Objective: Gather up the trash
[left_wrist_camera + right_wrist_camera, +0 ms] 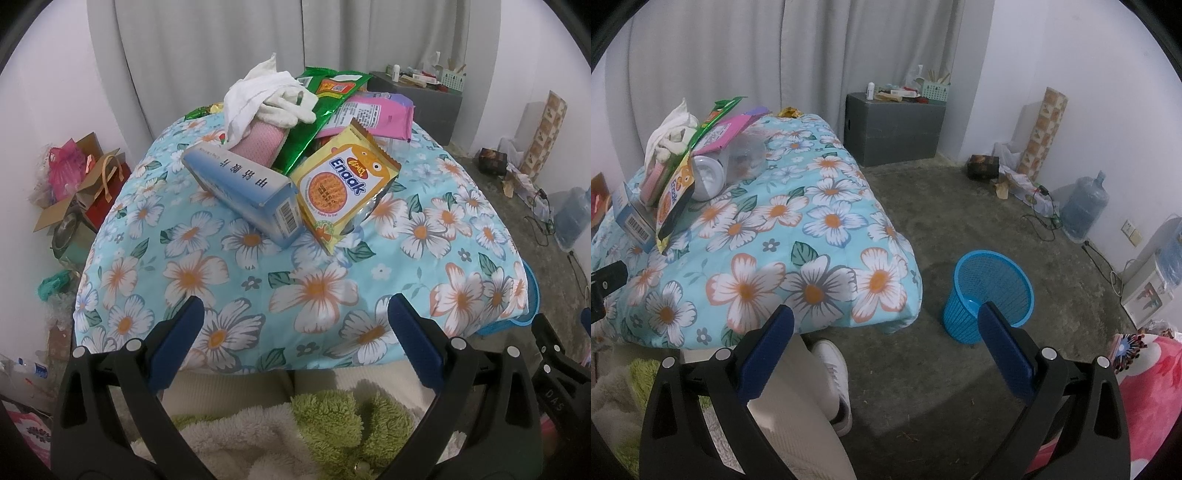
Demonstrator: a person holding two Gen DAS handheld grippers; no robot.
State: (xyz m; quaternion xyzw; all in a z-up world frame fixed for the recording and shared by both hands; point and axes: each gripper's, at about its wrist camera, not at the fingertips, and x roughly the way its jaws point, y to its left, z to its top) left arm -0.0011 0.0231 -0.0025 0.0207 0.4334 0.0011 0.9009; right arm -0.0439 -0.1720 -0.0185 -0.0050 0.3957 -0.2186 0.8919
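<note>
Floral blue quilt covers the raised surface; its near edge drops off just ahead of the left gripper, fingers spread wide, nothing between them. Trash pile sits toward the far end: blue box touching the yellow Enaak packet, green wrapper and pink packet behind, white cloth on top. Right gripper likewise spread, empty, over bare concrete floor. Blue mesh bin stands upright beside the quilt's corner, open floor around it.
</note>
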